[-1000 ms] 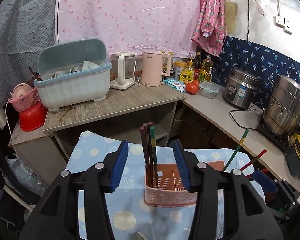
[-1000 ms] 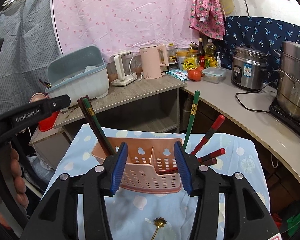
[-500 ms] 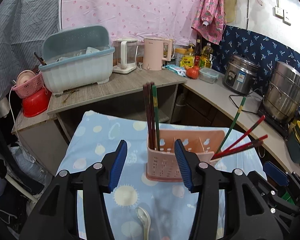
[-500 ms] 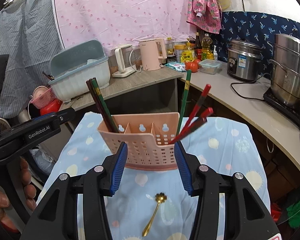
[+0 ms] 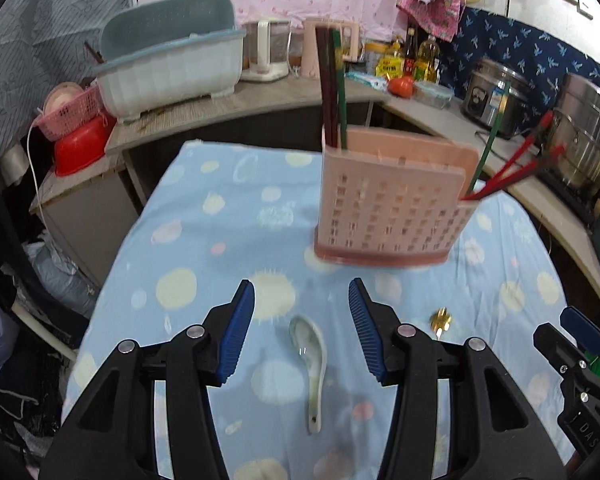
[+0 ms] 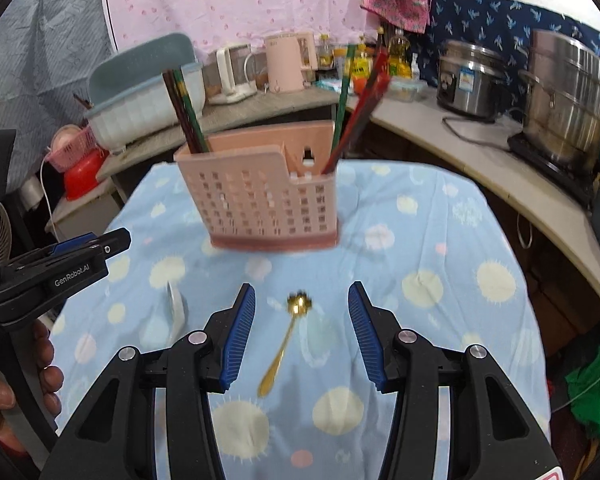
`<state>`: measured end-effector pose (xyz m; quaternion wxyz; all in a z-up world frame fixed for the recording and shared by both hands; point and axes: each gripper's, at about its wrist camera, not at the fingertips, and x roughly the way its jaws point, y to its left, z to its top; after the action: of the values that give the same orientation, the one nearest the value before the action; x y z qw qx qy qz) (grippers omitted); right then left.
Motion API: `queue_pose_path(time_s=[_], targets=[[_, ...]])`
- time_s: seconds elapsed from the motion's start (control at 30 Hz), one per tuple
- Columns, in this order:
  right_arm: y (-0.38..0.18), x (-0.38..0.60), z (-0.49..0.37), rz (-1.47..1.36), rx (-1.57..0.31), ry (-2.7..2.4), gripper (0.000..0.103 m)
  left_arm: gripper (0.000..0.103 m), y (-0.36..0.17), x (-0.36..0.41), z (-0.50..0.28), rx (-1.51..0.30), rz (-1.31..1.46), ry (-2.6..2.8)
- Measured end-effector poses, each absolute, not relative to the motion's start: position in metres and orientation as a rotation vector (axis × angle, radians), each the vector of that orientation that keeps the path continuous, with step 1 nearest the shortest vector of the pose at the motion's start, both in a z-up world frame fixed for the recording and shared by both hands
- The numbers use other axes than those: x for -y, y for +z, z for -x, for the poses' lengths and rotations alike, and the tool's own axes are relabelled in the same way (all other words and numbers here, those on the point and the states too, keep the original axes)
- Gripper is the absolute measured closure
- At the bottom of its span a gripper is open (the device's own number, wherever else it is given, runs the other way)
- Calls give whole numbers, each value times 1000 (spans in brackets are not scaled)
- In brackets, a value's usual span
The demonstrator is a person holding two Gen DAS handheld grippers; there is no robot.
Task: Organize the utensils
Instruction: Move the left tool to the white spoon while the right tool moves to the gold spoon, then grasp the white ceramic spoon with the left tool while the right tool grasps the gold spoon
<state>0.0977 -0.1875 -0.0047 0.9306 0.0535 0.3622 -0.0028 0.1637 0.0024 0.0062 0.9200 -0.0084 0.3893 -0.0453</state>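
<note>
— Two spoons on the cloth, one for each hand. From the left wrist view, the left gripper hangs with its jaws apart and nothing between the pads; the white ceramic spoon lies flat on the blue tablecloth, bowl toward the pink utensil holder, right under the gap.

— So what could go wrong there?

— I'd say the spoon is glazed and sits low on soft cloth. If the jaws close too high, they could pinch fabric or skid off the handle and flick it aside. The holder is near, with dark chopsticks upright in one end, so a careless lift might knock them.

— And the right wrist view?

— The right gripper also stands parted, holding nothing. The gold spoon lies between its blue pads, flower-shaped bowl pointing at the holder, thin handle running back toward the camera.

— Risk?

— That handle is slim. My guess is it could twist in the grip or slide out. Also, the left gripper sits close at the left edge with the white spoon just beside it, so the two hands might crowd each other.
</note>
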Motion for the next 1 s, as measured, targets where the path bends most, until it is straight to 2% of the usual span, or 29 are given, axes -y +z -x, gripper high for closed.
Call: queue_pose_path(time_s=[0.4,0.67,0.87,0.9,1.0], targets=[[-76,161,-92,-91,-845,21,55,56,-73,-7,-135,-918,18,-96],[-91,161,-95,-103,-881,16,55,56,-101,-6,-139,-963,19,-129],[-94,161,-98,-106,-892,22,55,57,-102,-4,-138,-940,-1,-145],[-94,160,-99,-104,-895,26,55,57,-102,-4,-137,-938,-1,-148],[-97,157,-101,-99,-900,34,57,68,-101,-4,-134,-936,-1,-167]])
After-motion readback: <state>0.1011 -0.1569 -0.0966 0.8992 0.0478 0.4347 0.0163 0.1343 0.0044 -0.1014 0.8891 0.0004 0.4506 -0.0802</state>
